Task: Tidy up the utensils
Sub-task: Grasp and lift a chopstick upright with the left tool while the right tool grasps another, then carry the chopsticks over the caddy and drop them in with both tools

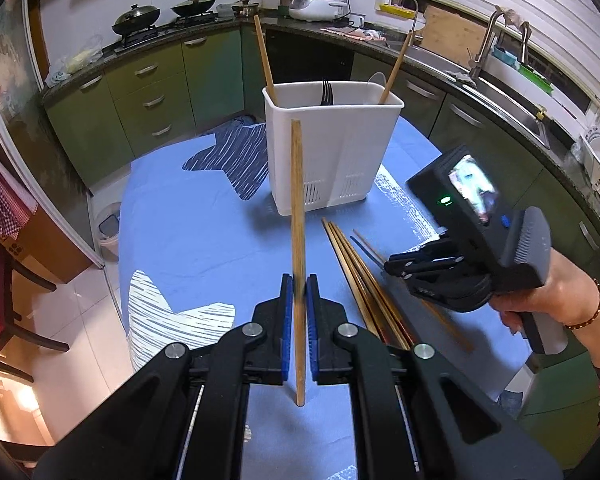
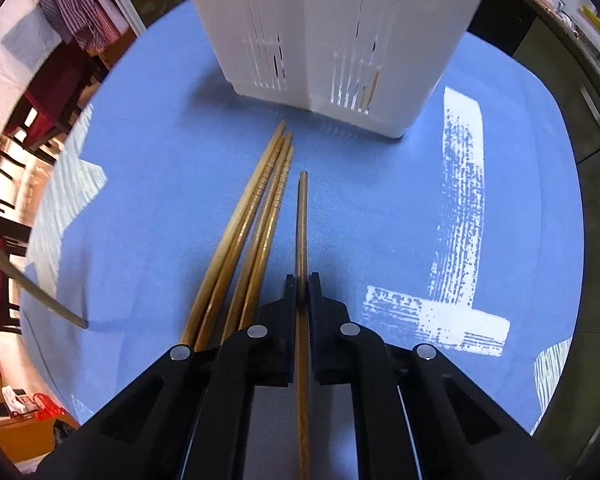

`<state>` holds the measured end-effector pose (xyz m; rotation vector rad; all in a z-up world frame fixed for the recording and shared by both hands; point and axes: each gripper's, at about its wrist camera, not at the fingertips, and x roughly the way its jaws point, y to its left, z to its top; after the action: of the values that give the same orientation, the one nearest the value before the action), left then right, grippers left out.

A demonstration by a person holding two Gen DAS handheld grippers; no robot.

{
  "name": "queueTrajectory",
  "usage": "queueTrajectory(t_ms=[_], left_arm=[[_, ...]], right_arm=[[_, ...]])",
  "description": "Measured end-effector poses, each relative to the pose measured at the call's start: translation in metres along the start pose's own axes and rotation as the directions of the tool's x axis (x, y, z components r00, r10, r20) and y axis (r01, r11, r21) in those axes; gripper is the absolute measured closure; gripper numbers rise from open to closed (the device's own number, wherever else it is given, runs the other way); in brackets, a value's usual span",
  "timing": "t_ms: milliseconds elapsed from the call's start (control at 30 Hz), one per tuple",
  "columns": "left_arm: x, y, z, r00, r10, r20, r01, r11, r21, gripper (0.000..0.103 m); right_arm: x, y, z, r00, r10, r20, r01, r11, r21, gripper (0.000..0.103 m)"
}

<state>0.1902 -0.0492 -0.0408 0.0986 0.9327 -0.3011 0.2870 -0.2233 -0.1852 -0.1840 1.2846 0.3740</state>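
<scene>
Sorting of chopsticks into the white utensil holder (image 1: 332, 148) is under way, with one stick gripped on each side. At left, a pale wooden chopstick (image 1: 298, 216) is clamped upright between the blue pads of the left gripper (image 1: 299, 292), raised above the blue tablecloth (image 1: 204, 216) and short of the holder. Its next move is judged to call for a lift over the rim and a vertical drop into a compartment; which compartment cannot be told. The holder stands at mid-table and already carries two leaning chopsticks (image 1: 264, 60), a fork (image 1: 326, 94) and what may be a spoon. Just right of centre, a bundle of loose chopsticks (image 2: 252, 216) lies on the cloth, tips toward the holder. At right, the right gripper (image 2: 302, 292) is closed on a darker single chopstick (image 2: 302, 224) lying beside that bundle, apparently not yet raised; a lift clear of its neighbours is called for.
</scene>
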Motion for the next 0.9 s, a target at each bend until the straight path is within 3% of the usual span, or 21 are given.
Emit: queueTrajectory(t_ms=[233, 467, 900], left_arm=[[-0.002, -0.001, 0.000, 1.000, 0.004, 0.004, -0.004, 1.000, 0.002, 0.096], [-0.010, -0.004, -0.003, 1.000, 0.001, 0.017, -0.002, 1.000, 0.007, 0.096], [-0.030, -0.012, 0.006, 0.998, 0.001, 0.058, -0.003, 0.999, 0.036, 0.096]], right_arm=[[-0.066, -0.009, -0.022, 0.985, 0.058, 0.164, -0.060, 0.998, 0.002, 0.097], [-0.126, -0.017, -0.050, 0.947, 0.100, 0.306, -0.106, 0.994, 0.003, 0.097], [-0.160, -0.031, -0.062, 0.922, 0.115, 0.369, -0.126, 0.992, 0.006, 0.097]])
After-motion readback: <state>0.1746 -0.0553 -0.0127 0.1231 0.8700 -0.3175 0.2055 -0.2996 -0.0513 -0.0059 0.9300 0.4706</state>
